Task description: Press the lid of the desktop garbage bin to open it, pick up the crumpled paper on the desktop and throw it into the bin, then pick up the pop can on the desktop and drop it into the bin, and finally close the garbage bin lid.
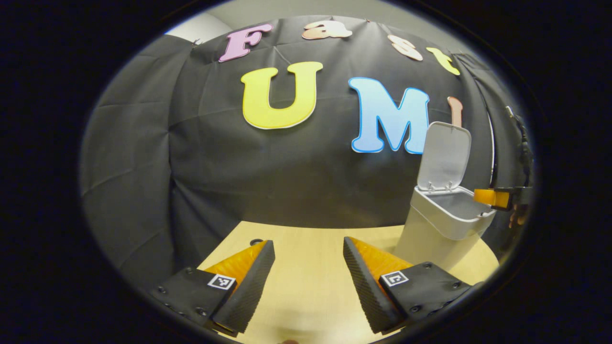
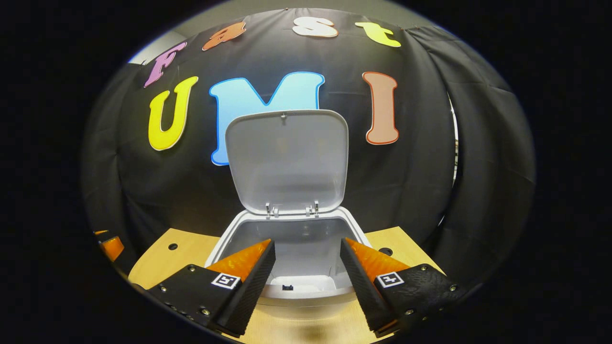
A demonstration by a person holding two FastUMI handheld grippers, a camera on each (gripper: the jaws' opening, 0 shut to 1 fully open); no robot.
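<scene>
With the lid (image 2: 287, 160) up and my right claw (image 2: 306, 272) wide and empty over the bin (image 2: 291, 291), I judge a drop done, next needing either another pickup or the lid pushed shut.

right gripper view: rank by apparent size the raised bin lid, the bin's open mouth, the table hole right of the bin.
Largest to smallest, as they look:
1. Raised lid, clearly largest.
2. Bin's open mouth, partly hidden behind the right claw, so its full extent is unsure.
3. Table hole, far smallest.

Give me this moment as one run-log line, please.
bin: lid open | right gripper: open, empty, at bin mouth | left gripper: open, empty, over table
</scene>
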